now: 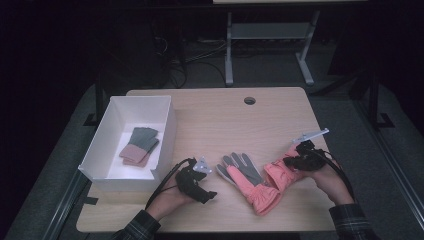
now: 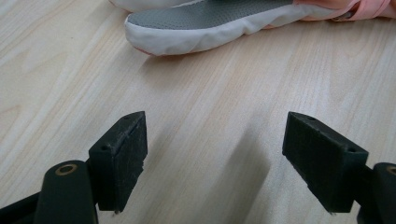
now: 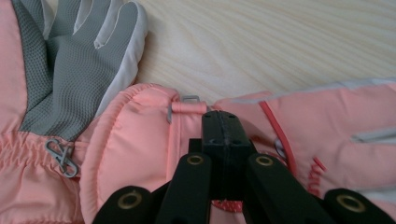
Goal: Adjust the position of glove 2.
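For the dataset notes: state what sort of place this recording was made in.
Probably a lab or workshop recording station: a plain wooden table with a cable hole, tangled cables on the dark floor behind, and a metal desk frame beyond.

Two pink gloves [image 1: 260, 182] with grey palms lay overlapping near the table's [image 1: 210, 115] front edge, right of centre, cuffs touching.

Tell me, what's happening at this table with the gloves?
A person works with a handheld gripper in each hand. The right gripper is shut on the cuff of a pink glove, which lies on the table. A second glove lies palm up beside it. The left gripper rests open on the wood, close to that glove's fingertip, holding nothing. A white box at the left already holds a folded pair.
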{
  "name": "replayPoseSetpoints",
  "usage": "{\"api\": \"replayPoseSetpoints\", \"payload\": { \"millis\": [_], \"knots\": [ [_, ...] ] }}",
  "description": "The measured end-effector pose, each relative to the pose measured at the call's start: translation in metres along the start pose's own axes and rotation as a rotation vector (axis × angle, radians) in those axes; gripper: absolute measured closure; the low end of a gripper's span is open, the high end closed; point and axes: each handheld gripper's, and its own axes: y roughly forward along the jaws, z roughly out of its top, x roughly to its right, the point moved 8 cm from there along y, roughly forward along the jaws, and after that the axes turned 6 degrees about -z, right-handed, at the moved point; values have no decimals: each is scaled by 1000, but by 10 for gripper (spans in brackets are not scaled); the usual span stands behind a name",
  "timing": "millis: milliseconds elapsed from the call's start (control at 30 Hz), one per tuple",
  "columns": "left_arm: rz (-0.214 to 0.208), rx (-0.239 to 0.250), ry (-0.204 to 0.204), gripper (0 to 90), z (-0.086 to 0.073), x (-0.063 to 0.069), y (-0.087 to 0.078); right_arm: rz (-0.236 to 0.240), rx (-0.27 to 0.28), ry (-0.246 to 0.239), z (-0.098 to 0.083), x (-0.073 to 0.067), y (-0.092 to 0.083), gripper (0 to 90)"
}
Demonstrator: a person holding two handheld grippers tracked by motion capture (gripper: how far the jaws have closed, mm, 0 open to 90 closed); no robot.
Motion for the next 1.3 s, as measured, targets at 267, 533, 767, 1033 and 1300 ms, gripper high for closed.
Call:
{"api": "replayPoseSetpoints", "payload": {
  "millis": [267, 533, 767, 1033, 1300],
  "knots": [
    [1, -3, 0, 219, -1, -1, -1, 32, 19, -17, 25, -25, 17, 900],
    [2, -3, -1, 218, -1, -2, -1, 41, -36, -52, 9, -34, 21, 900],
    [1, -1, -3, 218, -1, -1, -1, 41, -40, -52, -15, -33, 4, 900],
    [0, -2, -1, 218, 0, 0, -1, 23, -32, -32, -44, -28, -19, 900],
    [-3, -3, 0, 218, 0, 0, -1, -89, 79, 70, -33, 21, -38, 900]
  ]
}}
